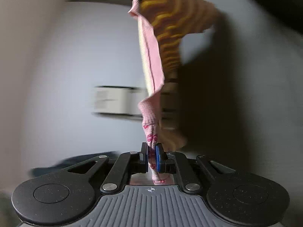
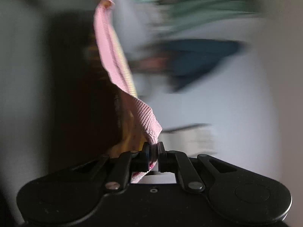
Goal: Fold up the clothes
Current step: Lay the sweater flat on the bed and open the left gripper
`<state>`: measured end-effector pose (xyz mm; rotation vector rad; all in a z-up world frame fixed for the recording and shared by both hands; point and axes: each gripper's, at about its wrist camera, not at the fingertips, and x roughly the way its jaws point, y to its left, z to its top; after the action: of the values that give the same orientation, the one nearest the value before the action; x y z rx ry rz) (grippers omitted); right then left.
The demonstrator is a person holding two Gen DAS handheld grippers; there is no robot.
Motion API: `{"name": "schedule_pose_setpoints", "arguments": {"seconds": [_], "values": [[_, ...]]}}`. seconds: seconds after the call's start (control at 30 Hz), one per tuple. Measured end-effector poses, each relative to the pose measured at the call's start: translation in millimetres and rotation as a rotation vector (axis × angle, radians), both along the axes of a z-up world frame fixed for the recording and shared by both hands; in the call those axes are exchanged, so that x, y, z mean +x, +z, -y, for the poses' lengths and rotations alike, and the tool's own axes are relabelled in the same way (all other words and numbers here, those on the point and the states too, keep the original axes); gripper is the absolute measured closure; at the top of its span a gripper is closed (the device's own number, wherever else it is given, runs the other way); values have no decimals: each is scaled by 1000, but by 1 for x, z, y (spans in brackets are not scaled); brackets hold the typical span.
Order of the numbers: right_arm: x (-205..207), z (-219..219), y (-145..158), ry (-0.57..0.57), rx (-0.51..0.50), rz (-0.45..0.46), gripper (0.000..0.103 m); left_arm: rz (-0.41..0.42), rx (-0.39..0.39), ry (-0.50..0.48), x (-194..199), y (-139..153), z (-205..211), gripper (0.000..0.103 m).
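pink garment (image 1: 151,56): long axis stretched taut between left gripper (image 1: 152,158) and right gripper (image 2: 153,154), each pinching one end.

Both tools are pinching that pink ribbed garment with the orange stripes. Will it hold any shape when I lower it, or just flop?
Probably flop: the pink ribbed garment sags and twists between the left tool and right tool. It looks light, since its free striped panel billows sideways. The ribbed knit will likely stretch somewhat, so edges may shift when laid down.
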<state>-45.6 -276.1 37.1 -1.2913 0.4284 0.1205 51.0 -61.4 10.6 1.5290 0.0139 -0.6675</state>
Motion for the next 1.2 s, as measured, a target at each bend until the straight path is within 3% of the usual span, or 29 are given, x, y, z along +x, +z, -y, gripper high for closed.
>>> {"name": "schedule_pose_setpoints", "arguments": {"seconds": [0.1,0.17,0.3,0.4,0.43,0.5,0.57,0.63,0.7,0.73,0.8,0.83,0.97,1.07,1.2], "values": [[-11,1,-51,92,29,-317,95,-150,53,-6,-5,-64,11,95],[-6,4,-65,108,68,-476,95,-223,82,-24,-10,-92,19,95],[27,12,-69,85,206,-709,95,-326,134,-60,-11,-108,24,95],[69,13,-73,-8,352,-859,93,-398,155,-79,-69,-111,-6,95],[80,19,-78,-47,398,-908,87,-412,156,-80,-77,-106,-17,95],[77,37,-71,-101,527,-903,72,-440,153,-77,-87,-100,-34,95],[75,55,-64,-155,656,-893,71,-467,116,-56,-79,-104,-26,95],[87,90,-51,-227,885,-821,64,-501,47,-27,-75,-100,-28,95],[80,143,-40,-356,1126,-685,52,-547,-68,12,-74,-95,-37,95],[76,165,-44,-449,1199,-624,48,-585,-150,36,-69,-86,-38,95],[68,207,-53,-635,1334,-498,53,-658,-308,85,-59,-69,-42,95],[64,219,-63,-709,1369,-480,60,-692,-382,113,-56,-62,-44,95],[50,265,-106,-1000,1490,-416,61,-742,-573,187,-33,-60,-24,95],[42,262,-131,-1084,1511,-443,61,-728,-642,217,-14,-67,-4,95],[20,277,-134,-1152,1687,-490,61,-769,-790,287,9,-75,7,94]]}}
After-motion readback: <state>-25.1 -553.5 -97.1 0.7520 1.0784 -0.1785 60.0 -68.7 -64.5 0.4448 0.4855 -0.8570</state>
